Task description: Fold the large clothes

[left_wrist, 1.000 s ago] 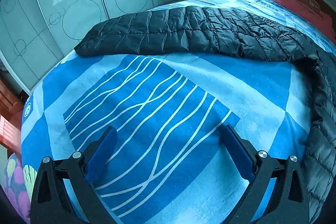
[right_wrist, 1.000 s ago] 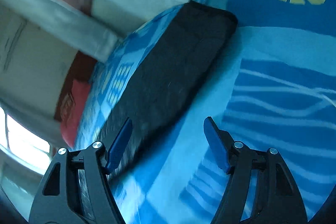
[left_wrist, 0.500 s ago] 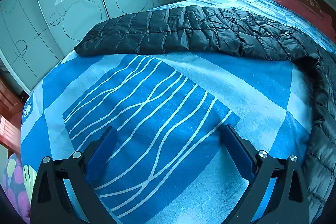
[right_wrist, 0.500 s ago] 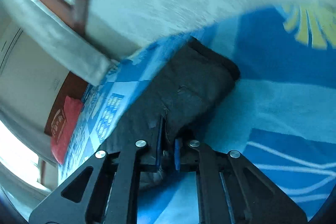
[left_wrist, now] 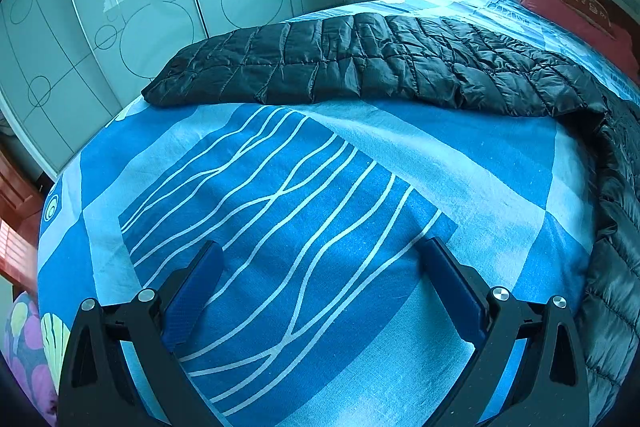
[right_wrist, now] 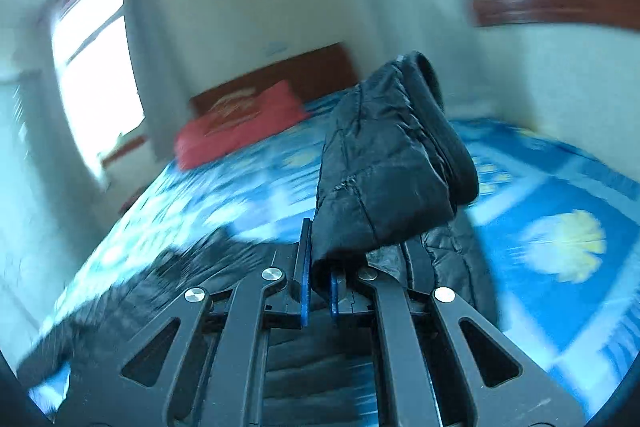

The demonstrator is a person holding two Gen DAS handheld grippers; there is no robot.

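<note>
A black quilted down jacket (left_wrist: 380,67) lies spread across the far part of the blue patterned bed (left_wrist: 280,219), one part running down the right edge. My left gripper (left_wrist: 320,263) hovers open above the bare sheet, well short of the jacket, with nothing between its fingers. In the right wrist view my right gripper (right_wrist: 318,267) is shut on a sleeve end of the jacket (right_wrist: 384,163), which stands lifted above the bed with its cuff at the top. The rest of the jacket trails dark and blurred below the gripper.
A red pillow (right_wrist: 240,127) lies against the wooden headboard (right_wrist: 280,71). Glass wardrobe doors (left_wrist: 140,7) stand beyond the bed's far left edge. Windows (right_wrist: 96,75) and white walls surround the bed. A colourful spotted item (left_wrist: 24,339) sits at the lower left corner.
My right gripper closed on the jacket's sleeve end, then swung up and rolled, lifting the sleeve off the bed. The left gripper stayed still and open.
</note>
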